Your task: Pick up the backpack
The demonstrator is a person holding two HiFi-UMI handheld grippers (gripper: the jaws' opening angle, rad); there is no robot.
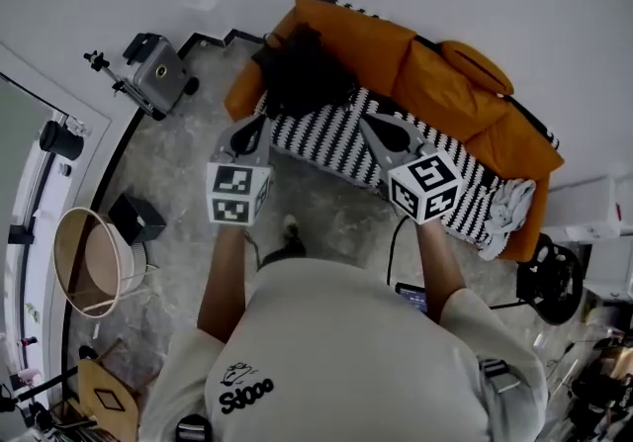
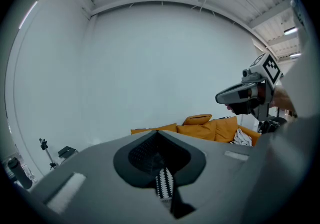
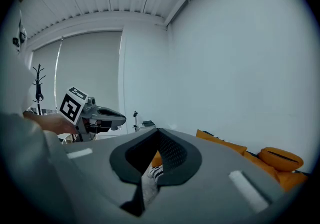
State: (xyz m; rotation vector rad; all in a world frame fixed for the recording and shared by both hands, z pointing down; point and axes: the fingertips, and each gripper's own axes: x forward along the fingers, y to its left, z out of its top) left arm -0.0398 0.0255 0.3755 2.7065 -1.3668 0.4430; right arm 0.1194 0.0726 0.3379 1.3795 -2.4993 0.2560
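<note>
Approach step, by my read: the backpack (image 1: 302,69) hasn't been touched yet, a dark bundle sitting on the far-left end of the sofa (image 1: 445,84), against the orange back cushions and on the edge of the striped cover (image 1: 336,143). The left gripper (image 1: 253,124) is held out toward it with its jaws pressed together and nothing between them; the stripes seen past its tip in the left gripper view are just the cover beyond. The right gripper (image 1: 368,124) is the same story, jaws together and empty, aimed at the striped seat a little to the right of the backpack. Both hang in the air on the near side of the sofa, apart from the bag. What the next move calls for, I'd say: the jaws must come apart before anything else, then one gripper goes in for a strap or top handle, though from here I can't make one out on that dark shape. Count: one backpack, two grippers, one sofa, one striped cover, and one pale cloth (image 1: 504,208) bunched at the sofa's right end.
</note>
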